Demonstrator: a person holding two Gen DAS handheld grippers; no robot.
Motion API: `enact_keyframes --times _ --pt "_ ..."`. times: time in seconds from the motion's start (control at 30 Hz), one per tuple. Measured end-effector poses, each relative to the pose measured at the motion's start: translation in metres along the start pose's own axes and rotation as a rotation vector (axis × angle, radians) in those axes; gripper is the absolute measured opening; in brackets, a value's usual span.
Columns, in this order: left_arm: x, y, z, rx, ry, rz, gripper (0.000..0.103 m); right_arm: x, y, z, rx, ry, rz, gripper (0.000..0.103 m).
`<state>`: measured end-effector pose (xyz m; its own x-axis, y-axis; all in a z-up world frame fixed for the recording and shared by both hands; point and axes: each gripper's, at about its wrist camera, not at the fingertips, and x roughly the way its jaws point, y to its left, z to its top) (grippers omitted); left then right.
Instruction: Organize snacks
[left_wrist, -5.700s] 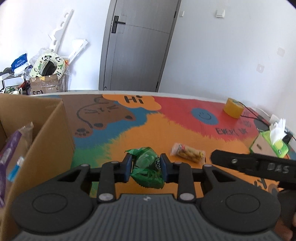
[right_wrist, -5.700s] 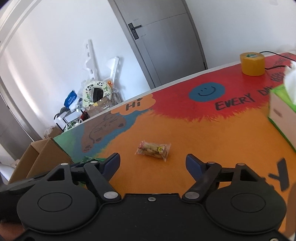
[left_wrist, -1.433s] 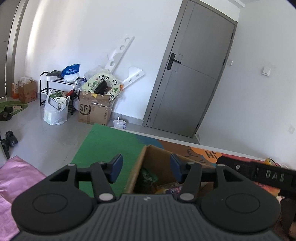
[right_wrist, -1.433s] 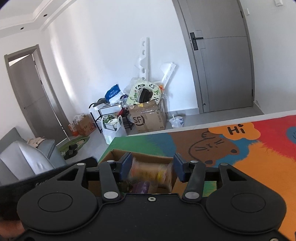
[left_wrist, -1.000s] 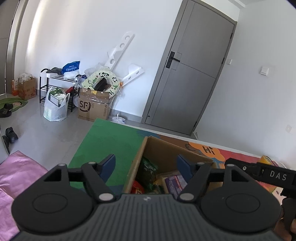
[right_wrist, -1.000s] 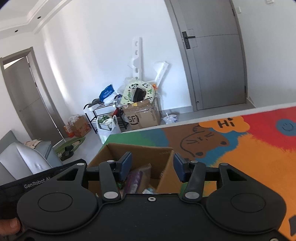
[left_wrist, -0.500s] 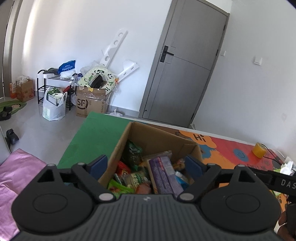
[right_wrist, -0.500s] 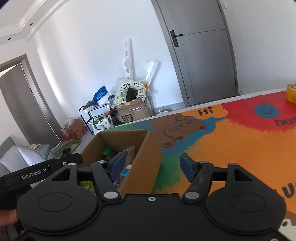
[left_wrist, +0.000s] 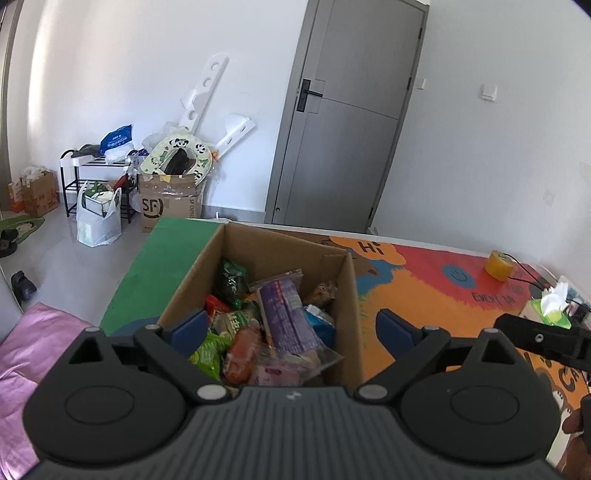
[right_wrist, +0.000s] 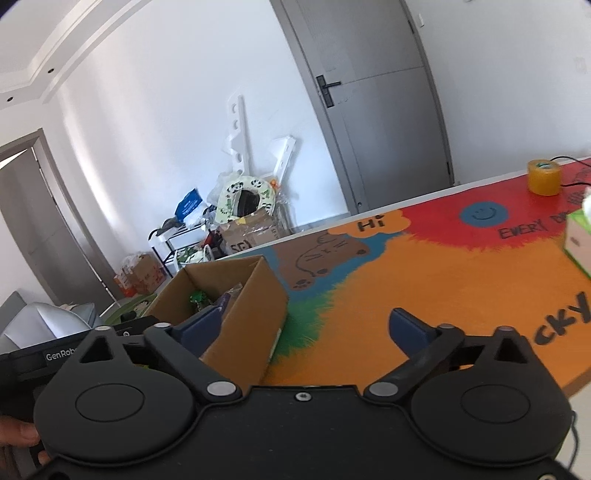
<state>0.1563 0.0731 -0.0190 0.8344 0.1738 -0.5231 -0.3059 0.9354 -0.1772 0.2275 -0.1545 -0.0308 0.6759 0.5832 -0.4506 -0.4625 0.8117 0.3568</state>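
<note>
A brown cardboard box (left_wrist: 192, 277) stands on the left end of the colourful table mat (left_wrist: 413, 284). It holds several snack packs, among them a purple pack (left_wrist: 284, 317) and a green pack (left_wrist: 231, 280). My left gripper (left_wrist: 291, 326) is open and empty, above the box's near side. The box also shows in the right wrist view (right_wrist: 251, 325). My right gripper (right_wrist: 306, 325) is open and empty, above the orange mat (right_wrist: 443, 280) just right of the box.
A yellow tape roll (left_wrist: 498, 264) and a green tissue box (left_wrist: 546, 310) sit at the table's far right, also in the right wrist view as tape (right_wrist: 543, 177) and tissue box (right_wrist: 580, 240). Floor clutter (left_wrist: 166, 184) lies beyond the table by a grey door (left_wrist: 343, 129).
Both grippers released their snacks into the box, opened wider and drew back. The left rose over the box; the right swung right, over the mat.
</note>
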Motion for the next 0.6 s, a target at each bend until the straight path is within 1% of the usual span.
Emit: enact_keyframes --times 0.3,0.43,0.6 --pt "-0.021 -0.012 -0.006 0.045 0.017 -0.021 0.099 -0.03 -0.01 -0.011 0.01 -0.008 -0.021 0.103" --pt "-0.028 -0.014 -0.01 0.062 0.024 -0.029 0.102 -0.044 -0.01 -0.015 0.008 -0.007 -0.028 0.103" --pt "-0.04 -0.015 -0.013 0.075 0.027 -0.043 0.102 -0.061 -0.011 -0.018 0.008 -0.011 -0.048 0.103"
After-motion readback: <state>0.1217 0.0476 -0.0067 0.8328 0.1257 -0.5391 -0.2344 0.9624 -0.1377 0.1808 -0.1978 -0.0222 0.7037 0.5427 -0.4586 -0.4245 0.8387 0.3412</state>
